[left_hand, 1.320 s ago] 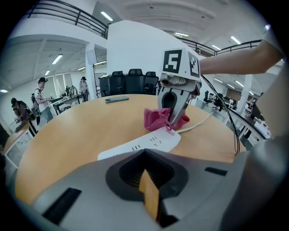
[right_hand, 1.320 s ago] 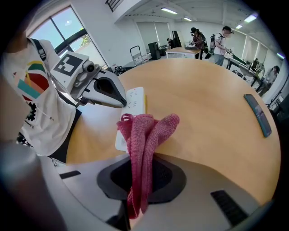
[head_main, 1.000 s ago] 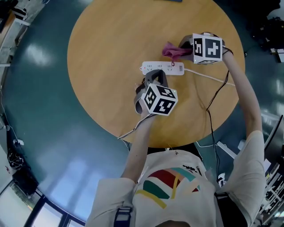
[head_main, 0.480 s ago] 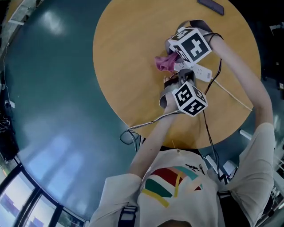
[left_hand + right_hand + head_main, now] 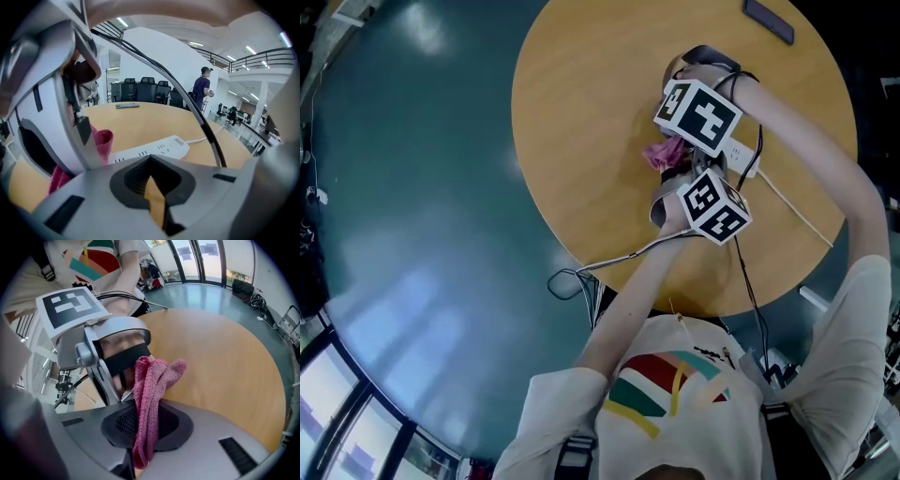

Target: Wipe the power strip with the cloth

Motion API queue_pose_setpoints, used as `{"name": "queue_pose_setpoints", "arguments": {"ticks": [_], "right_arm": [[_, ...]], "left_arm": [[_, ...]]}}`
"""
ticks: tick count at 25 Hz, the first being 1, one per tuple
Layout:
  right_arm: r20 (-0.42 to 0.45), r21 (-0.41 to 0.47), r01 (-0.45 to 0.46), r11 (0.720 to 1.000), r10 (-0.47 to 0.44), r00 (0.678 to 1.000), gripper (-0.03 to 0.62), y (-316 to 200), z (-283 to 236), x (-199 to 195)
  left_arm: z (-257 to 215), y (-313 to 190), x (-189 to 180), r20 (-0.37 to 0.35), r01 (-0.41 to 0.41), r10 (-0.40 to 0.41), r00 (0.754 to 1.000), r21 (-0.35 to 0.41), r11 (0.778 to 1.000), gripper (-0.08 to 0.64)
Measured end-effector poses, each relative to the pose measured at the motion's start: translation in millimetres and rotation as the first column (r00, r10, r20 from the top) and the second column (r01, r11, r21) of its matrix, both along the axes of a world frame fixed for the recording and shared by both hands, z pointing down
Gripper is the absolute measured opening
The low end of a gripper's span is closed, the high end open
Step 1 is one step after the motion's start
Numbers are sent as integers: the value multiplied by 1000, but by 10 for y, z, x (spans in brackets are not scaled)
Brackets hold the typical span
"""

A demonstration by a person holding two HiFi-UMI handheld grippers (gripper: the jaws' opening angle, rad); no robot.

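Power strip [image 5: 157, 149] lying flat on round table [image 5: 154, 119], just beyond left gripper [image 5: 151, 165], jaws pressed together; right gripper [image 5: 143, 422] pinching pink cloth [image 5: 152, 380], apparently beside strip's end; contact unclear.

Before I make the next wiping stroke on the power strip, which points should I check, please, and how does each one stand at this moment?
1. Cloth gripped by the right gripper: ok, the jaws are shut on it.
2. Left gripper free of anything: ok, jaws together with nothing between them.
3. Power strip lying flat on the table: ok.
4. Cloth touching the strip: cannot tell, both grippers cover that spot in the head view.
5. Left gripper steadying the strip: cannot tell, the strip lies just beyond its jaws.
6. White cable of the strip out of the way: ok, it runs off toward the table edge.
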State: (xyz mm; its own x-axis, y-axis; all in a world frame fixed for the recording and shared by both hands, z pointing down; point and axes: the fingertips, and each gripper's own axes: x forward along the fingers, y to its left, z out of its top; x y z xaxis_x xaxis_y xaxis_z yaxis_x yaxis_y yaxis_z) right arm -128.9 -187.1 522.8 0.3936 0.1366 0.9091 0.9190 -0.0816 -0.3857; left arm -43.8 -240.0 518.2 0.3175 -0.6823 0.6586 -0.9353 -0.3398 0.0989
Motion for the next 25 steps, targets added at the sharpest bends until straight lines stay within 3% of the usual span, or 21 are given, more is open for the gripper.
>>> {"name": "queue_pose_setpoints", "arguments": {"ticks": [6, 10, 19, 25], "right_arm": [[-2, 17, 54, 998, -54, 999, 38, 14, 30, 8], [6, 29, 44, 999, -44, 999, 38, -62, 62, -31], [52, 39, -106, 994, 104, 993, 38, -323, 61, -155], [73, 28, -245, 969, 242, 967, 38, -530, 51, -115]], "left_arm": [[-12, 2, -14, -9, 10, -10, 1000, 1, 1000, 40], [-19, 0, -7, -17, 9, -9, 1000, 0, 1000, 40], [-63, 73, -58, -41, 10, -11, 999, -1, 1000, 40], [-78, 79, -52, -58, 5, -6, 998, -6, 1000, 40]]}}
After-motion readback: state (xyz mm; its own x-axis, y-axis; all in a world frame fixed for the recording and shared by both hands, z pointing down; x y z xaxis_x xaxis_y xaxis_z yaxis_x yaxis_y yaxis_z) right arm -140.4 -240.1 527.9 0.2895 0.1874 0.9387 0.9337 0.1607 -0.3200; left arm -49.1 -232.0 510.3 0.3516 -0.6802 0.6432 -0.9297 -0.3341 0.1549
